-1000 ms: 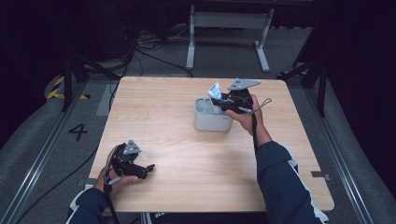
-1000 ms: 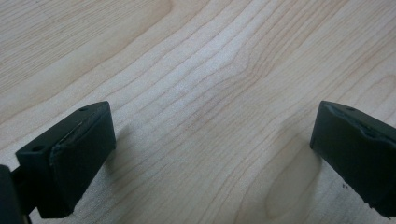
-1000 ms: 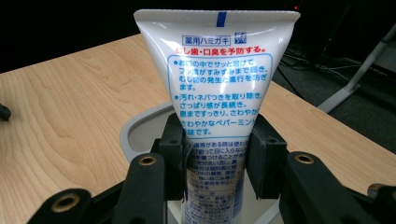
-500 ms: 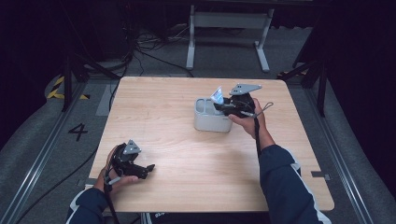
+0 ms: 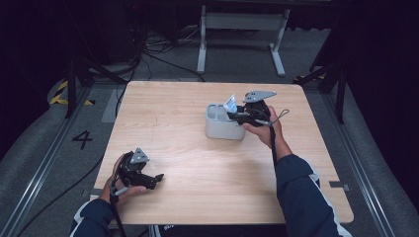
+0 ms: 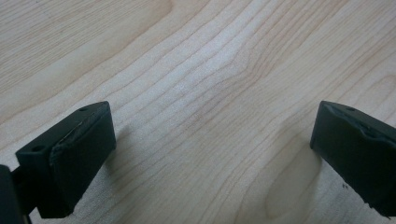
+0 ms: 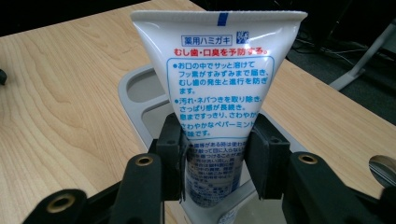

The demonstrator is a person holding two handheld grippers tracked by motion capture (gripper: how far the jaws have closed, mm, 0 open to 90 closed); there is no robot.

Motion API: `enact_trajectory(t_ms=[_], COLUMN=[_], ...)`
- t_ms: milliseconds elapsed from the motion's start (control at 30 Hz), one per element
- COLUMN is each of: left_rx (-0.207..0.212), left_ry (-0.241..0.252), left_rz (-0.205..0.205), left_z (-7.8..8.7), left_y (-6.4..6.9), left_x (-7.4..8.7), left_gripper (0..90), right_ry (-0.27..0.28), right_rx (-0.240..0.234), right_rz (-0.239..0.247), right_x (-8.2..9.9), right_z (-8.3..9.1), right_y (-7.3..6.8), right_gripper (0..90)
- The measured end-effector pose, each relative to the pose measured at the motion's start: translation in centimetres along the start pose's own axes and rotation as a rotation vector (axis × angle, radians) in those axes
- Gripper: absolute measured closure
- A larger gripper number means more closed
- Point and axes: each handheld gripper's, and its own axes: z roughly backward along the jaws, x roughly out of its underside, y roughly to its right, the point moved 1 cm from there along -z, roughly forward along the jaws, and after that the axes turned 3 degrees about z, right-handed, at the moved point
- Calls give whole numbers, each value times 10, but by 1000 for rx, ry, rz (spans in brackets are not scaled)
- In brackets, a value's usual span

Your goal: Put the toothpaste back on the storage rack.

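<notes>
Looks like lab or recording studio, not home. Bare wooden table standing alone on grey carpet, ringed by metal floor rails. Surroundings dark, black-draped. Cables strewn on floor behind table. White metal stand at far end. Number "4" marked on floor at left; yellow-black hazard tape near rail. Black tripod legs on both sides.

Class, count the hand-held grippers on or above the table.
2: the left hand-held gripper near the table's front-left corner, and the right hand-held gripper over the grey holder, clamping a toothpaste tube.
</notes>
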Motion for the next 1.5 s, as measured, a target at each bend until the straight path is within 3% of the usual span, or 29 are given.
enact_trajectory(t_ms=[367, 600, 733, 767, 800, 833, 900, 1500], left_rx=[0, 0, 1, 1, 1, 0, 1, 0], left_ry=[0, 0, 0, 0, 0, 0, 0, -1], left_rz=[-1, 0, 5, 4, 4, -1, 4, -1], left_z=[0, 0, 0, 0, 0, 0, 0, 0], left_y=[0, 0, 0, 0, 0, 0, 0, 0], left_x=[0, 0, 0, 0, 0, 0, 0, 0], left_gripper=[4, 4, 4, 4, 4, 4, 4, 4], right_ry=[0, 6, -34, -46, -46, -16, 22, -20], right_rx=[-13, 2, 28, 45, 45, 42, 47, 64], right_rz=[12, 24, 17, 21, 21, 8, -20, -4], right_x=[1, 0, 2, 4, 4, 5, 3, 2], right_z=[-3, -6, -10, -12, -12, -10, -5, 5], right_y=[-9, -12, -10, -10, -10, -9, -7, -6], right_gripper=[620, 645, 620, 702, 702, 655, 665, 571])
